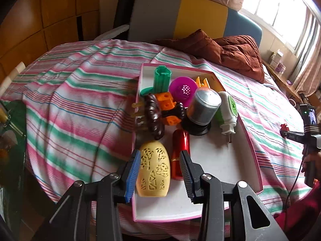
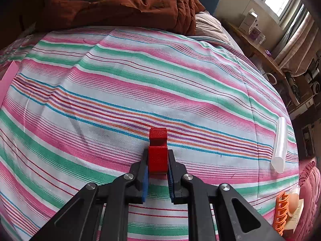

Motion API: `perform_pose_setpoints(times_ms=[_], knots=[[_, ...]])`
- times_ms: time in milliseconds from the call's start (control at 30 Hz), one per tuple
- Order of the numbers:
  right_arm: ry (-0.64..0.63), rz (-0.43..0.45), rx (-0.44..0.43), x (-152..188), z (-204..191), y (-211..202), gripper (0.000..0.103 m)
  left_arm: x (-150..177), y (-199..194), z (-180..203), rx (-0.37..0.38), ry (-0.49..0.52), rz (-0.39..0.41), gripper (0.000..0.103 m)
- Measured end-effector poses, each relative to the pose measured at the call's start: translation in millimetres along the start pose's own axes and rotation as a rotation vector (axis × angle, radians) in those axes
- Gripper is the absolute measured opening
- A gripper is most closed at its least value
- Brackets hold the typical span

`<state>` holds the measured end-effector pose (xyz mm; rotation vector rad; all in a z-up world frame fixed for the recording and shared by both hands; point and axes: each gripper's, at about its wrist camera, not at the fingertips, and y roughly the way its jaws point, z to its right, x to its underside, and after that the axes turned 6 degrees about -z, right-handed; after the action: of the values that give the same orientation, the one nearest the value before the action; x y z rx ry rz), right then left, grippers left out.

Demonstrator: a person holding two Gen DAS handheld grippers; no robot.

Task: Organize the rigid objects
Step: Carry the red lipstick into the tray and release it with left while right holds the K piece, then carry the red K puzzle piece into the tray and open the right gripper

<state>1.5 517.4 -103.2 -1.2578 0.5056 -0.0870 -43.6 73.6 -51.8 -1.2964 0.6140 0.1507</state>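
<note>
Yellow egg (image 1: 153, 169) lies at the box (image 1: 216, 160) near-left corner, 7 o'clock from the red tube (image 1: 180, 154). Left gripper (image 1: 159, 172) is wide open, straddling the egg, no clear contact: likely just placed or about to pick. Right gripper (image 2: 158, 160) is clamped on a red block (image 2: 158, 150) above the sheet (image 2: 120, 92), probably bound for the box. Clear tube (image 2: 279, 144) sits at 3 o'clock.

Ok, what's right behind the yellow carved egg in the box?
Behind the yellow carved egg in the box lies a dark brown dumbbell, the orange blocks beyond. The red cylinder lies beside it. Its underside is hidden.
</note>
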Motion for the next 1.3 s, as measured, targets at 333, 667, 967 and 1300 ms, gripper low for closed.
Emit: perform_pose_setpoints(times_ms=[333,667,967,1300], knots=[[-0.019,-0.004,0.009,4.3,-7.3,-2.5,0.014,2.5,-9.1,2.8,-0.025,0.001,0.027,0.045],[-0.020,-0.044,-0.046,11.1,-15.9,-13.0,0.014,6.4,-11.7,0.0,-0.016,-0.004,0.033,0.045],[-0.052,-0.050,-0.263,25.6,-62.8,-39.0,0.014,9.7,-11.4,-4.8,-0.018,-0.026,0.031,0.048],[-0.200,0.100,-0.516,33.0,-141.3,-117.1,0.014,11.1,-11.2,-22.1,-0.036,-0.069,0.034,0.048]])
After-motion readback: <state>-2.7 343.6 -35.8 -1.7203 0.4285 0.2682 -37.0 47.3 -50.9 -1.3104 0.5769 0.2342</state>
